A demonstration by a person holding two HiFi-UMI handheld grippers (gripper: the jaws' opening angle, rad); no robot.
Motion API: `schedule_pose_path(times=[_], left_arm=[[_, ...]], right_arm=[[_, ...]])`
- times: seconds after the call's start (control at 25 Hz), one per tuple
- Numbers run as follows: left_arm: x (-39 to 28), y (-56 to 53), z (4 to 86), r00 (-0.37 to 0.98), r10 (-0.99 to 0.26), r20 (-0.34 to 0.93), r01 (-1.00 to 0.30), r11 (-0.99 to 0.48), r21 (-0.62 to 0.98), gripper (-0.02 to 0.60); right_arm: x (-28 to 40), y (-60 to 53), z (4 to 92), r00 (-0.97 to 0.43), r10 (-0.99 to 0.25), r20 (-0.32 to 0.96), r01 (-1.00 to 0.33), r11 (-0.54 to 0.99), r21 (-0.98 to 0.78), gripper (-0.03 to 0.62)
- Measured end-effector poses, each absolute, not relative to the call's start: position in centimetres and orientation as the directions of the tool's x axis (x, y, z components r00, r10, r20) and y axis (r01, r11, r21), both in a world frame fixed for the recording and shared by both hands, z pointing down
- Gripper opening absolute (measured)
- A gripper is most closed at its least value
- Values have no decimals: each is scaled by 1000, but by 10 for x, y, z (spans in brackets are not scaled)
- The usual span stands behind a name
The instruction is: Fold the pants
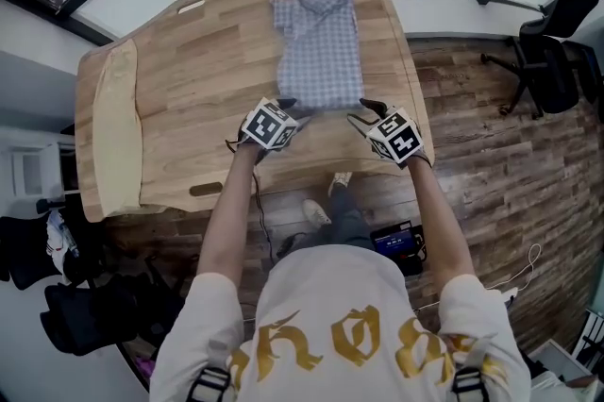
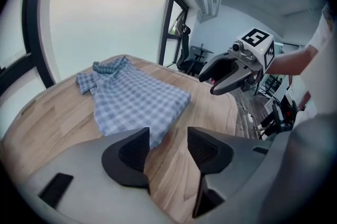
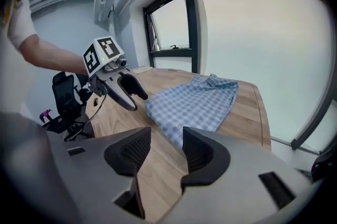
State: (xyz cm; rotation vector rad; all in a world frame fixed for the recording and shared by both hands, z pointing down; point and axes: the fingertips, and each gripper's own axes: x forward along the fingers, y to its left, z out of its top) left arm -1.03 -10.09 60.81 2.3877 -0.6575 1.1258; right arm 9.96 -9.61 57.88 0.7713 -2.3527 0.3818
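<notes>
The pants (image 1: 319,51) are lying flat on the far right part of the table (image 1: 189,79), already narrowed into a long strip with the bunched waist toward the table's far edge. Judging by that shape, the lengthwise fold is looking done, and a crosswise fold is probably remaining. The left gripper (image 2: 167,145) and right gripper (image 3: 166,148) are hovering side by side over the table's near right part, each pointing down at a corner of the near hem. Both are holding their jaws apart, gripping nothing, with outstretched arms.
</notes>
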Motion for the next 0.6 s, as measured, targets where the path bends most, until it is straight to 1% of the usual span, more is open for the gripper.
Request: schedule_pose_path(times=[0.16, 0.28, 0.4, 0.6], left_arm=[[0, -107, 626, 540, -160, 827, -512, -842, 171, 225], [5, -117, 642, 509, -95, 856, -471, -863, 184, 225], [7, -118, 661, 479, -30, 877, -437, -875, 209, 225], [7, -129, 673, 456, 28, 890, -396, -889, 231, 215]], right_arm=[[94, -99, 605, -628, -346, 697, -519, 854, -43, 204], [94, -112, 624, -610, -307, 730, -460, 888, -12, 206], [89, -120, 635, -640, -274, 718, -420, 907, -29, 221], [81, -132, 650, -665, -232, 710, -346, 938, -18, 229]])
